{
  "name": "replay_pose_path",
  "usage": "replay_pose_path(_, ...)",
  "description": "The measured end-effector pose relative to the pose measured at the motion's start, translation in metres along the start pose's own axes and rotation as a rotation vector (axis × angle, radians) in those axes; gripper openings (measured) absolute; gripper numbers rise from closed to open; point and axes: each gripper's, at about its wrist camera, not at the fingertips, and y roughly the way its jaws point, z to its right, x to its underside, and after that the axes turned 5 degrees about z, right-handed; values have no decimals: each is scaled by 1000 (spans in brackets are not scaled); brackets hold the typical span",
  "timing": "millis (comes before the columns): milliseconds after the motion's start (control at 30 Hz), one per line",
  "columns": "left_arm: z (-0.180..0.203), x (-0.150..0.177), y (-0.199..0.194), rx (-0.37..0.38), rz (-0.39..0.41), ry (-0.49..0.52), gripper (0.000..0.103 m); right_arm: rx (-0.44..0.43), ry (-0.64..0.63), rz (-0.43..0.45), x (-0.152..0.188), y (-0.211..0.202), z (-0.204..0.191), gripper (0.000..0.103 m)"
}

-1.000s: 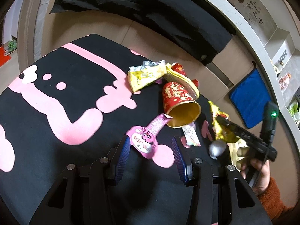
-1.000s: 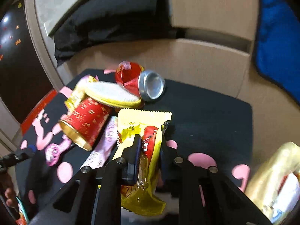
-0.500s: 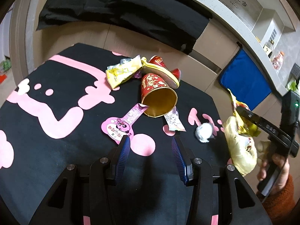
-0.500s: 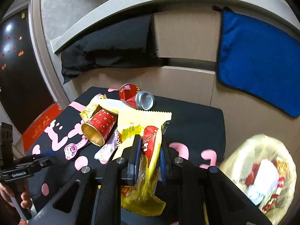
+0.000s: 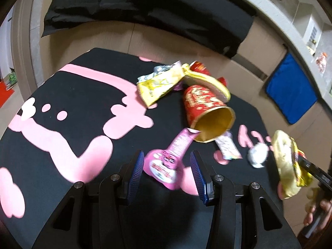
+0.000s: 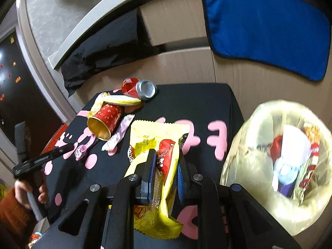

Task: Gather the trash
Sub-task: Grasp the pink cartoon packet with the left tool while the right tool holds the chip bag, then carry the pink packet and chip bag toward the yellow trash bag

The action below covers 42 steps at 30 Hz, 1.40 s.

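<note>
My right gripper [image 6: 165, 166] is shut on a yellow and red wafer wrapper [image 6: 159, 145] and holds it above the black and pink table [image 6: 199, 103], left of the open trash bag [image 6: 244, 166]. My left gripper [image 5: 167, 166] is open, its fingers either side of a pink wrapper [image 5: 166, 161] on the table [image 5: 72, 95]. Beyond it lie a red paper cup [image 5: 205, 112], a yellow wrapper [image 5: 159, 85], a small pink packet [image 5: 227, 147] and a crumpled white ball [image 5: 258, 154]. A red can [image 6: 139, 88] lies at the table's far edge.
A black cloth [image 5: 145, 6] hangs on the counter behind the table. A blue towel [image 6: 267, 27] hangs on the cabinet front. The trash bag holds several wrappers. The right gripper with its wrapper [image 5: 288, 166] shows at the table's right edge in the left wrist view.
My right gripper has carried the wafer wrapper to the right, toward the trash bag, which is now larger in view. My left gripper has moved forward around the pink wrapper.
</note>
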Motion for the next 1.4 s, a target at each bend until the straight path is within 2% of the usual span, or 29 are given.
replay_pose_path(233,-6,11,17,-2,-66,-26,47,8,-2,-12,11,-4,1,17)
replay_pose_path(367,-1,13,19,-31,-51,-26,47,0,4,-32,15,1,1,17)
replay_pose_path(533,0,8,25,-57,-45,-79,47,-8,-21,-49,20,5,-7,17)
replay_pose_path(567,-1,7,25,-59,-46,-83,45,-12,-27,-55,22,6,-9,17)
replay_pose_path(600,0,6,26,-62,-50,-90,38,-15,-32,-59,23,7,-10,17)
replay_pose_path(667,-1,6,25,-41,-61,-100,29,-16,-50,-69,27,8,-15,17)
replay_pose_path(733,2,7,19,-27,-66,-104,23,-17,-70,-75,30,9,-19,17)
replay_pose_path(900,18,12,-9,-32,-17,-64,20,-27,-88,-85,37,11,-24,17)
replay_pose_path(1100,45,21,-43,-58,68,42,19,-35,-78,-83,36,11,-24,17)
replay_pose_path(1400,85,14,-72,-21,135,128,19,-5,-129,-29,28,-5,-31,17)
